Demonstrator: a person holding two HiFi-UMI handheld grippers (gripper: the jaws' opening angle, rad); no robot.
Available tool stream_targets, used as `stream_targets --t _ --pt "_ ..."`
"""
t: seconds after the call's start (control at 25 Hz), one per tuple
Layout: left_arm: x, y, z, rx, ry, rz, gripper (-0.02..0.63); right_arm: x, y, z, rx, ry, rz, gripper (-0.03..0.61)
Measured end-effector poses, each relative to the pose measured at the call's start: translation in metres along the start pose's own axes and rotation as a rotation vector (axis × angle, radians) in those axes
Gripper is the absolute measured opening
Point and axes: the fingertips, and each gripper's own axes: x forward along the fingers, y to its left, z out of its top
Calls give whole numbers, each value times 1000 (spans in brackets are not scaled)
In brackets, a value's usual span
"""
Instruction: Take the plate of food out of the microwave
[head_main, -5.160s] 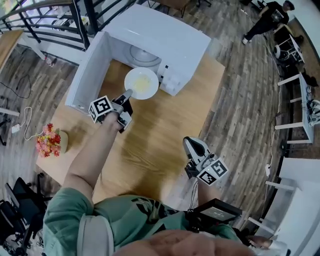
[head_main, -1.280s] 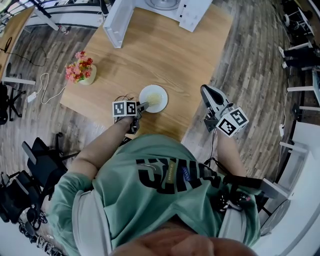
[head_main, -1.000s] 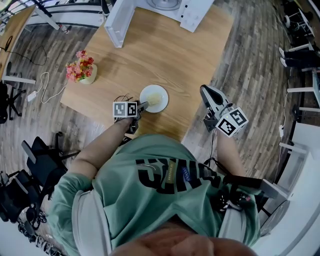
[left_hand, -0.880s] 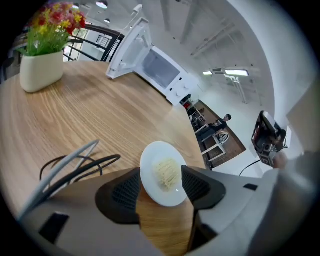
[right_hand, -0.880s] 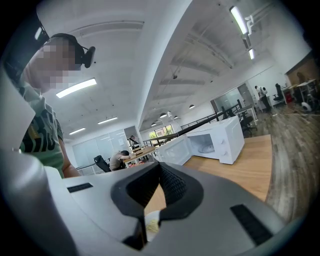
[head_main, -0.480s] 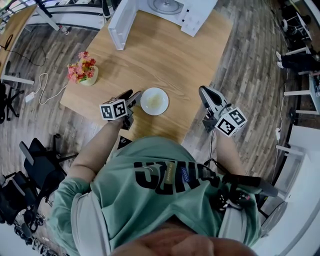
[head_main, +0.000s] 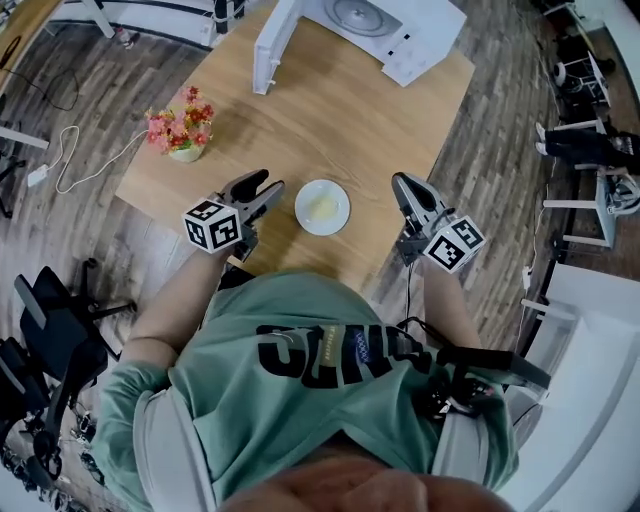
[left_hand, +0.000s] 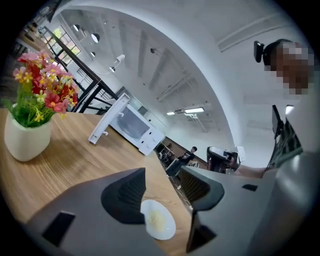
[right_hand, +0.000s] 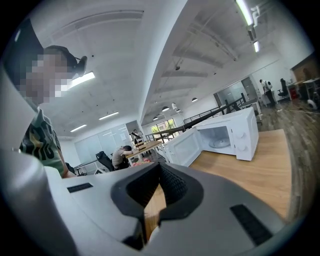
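Plate of food (head_main: 322, 207) sits on the table (head_main: 330, 120) nr its 6 o'clock edge, well apart from the microwave (head_main: 400, 25), which stands at the plate's 12 w/ door (head_main: 272, 45) swung open. L gripper (head_main: 257, 186) is just at the plate's 9, fingers spread w/ nothing btwn them, plate showing low in the gap in the left gripper view. R gripper (head_main: 402, 186) is at the plate's 3 by the table edge, fingers pressed together at the tips & empty; flower vase (head_main: 180, 135) at abt 10 o'clock from the plate
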Motion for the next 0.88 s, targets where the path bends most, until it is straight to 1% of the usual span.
stream_targets --t 0.08,0.2,0.24,0.32,0.44,0.52,0.64,0.76,0.88 --pt "-10 -1 3 14 2 -70 175 14 11 4 -3 -3 -15 6" --pt "-23 0 5 30 28 -148 38 28 30 8 9 -27 -57 6" --pt "-27 0 5 29 42 -173 11 30 37 7 15 -33 -73 6" --pt "-36 -4 9 31 66 -229 6 32 49 5 28 -42 -101 6" --pt "-46 -13 29 75 72 -286 5 28 58 10 50 -64 -135 6" --pt "-53 -23 43 95 60 -295 5 19 64 19 44 -79 -145 6" --pt "-65 -51 55 131 41 -298 5 -7 73 35 16 -120 -143 6" --pt "-72 -87 56 184 26 -298 5 -52 78 42 -9 -184 -137 6" --pt "-69 -128 54 243 19 -296 5 -108 77 34 -22 -247 -156 6"
